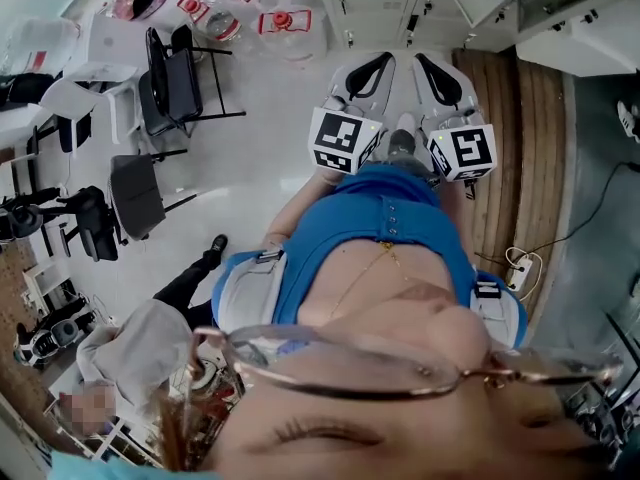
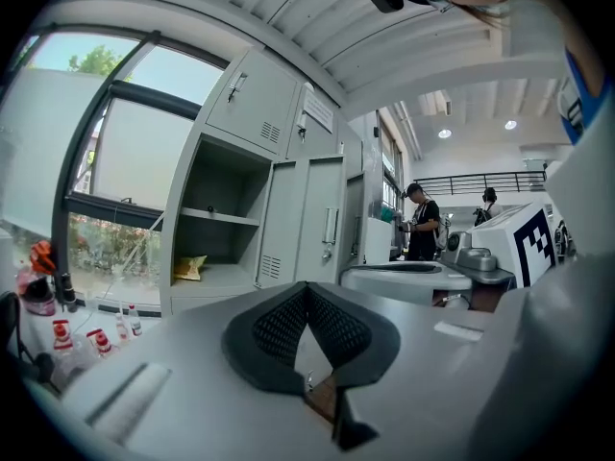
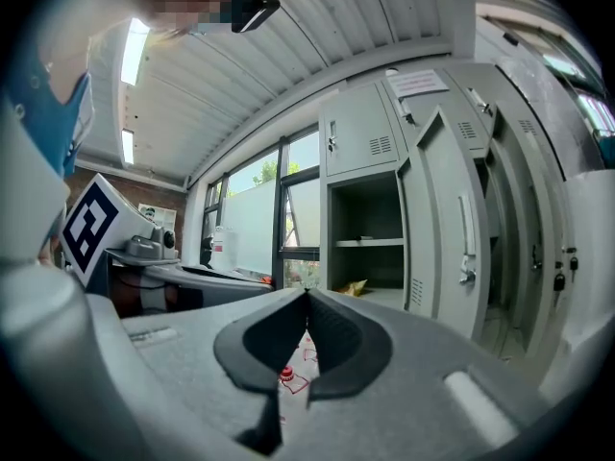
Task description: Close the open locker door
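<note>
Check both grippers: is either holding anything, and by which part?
Nothing is held. The left gripper and the right gripper both have their jaws shut with nothing between them, apart from the open locker door.

Locker shelf (image 2: 229,279) holds a yellowish bag (image 2: 189,268), perhaps

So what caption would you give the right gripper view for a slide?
Shut right gripper faces a grey locker whose door stands open.
</note>
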Available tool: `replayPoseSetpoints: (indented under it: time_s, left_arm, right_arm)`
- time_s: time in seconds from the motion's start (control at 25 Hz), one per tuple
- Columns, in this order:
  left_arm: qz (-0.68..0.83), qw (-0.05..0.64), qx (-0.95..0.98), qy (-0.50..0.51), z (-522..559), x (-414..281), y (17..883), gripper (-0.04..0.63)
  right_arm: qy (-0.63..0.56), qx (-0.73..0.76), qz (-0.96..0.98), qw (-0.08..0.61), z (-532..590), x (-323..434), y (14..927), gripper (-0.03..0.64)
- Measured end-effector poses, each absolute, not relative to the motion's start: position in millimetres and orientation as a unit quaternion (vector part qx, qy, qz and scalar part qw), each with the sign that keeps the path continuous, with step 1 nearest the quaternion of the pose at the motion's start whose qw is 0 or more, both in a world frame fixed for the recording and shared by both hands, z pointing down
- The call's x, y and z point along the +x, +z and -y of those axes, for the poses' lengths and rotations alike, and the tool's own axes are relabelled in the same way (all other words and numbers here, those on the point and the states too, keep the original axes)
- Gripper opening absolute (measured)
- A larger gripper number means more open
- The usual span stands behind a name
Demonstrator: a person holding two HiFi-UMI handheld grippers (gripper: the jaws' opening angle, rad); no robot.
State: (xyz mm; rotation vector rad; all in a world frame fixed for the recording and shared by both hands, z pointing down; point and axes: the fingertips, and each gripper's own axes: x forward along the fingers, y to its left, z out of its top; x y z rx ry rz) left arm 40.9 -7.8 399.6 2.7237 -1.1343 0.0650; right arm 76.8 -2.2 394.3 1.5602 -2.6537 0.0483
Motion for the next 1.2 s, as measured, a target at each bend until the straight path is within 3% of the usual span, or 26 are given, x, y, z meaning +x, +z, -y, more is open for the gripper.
replayPoseSetpoints:
  time_s: [1.2]
  left_arm:
    - [0.416, 0.087, 0.905, 0.022, 114, 180, 398, 0.000]
  right_arm:
    - [-0.024, 0.452, 0.891, 0.024, 96, 238, 367, 0.002]
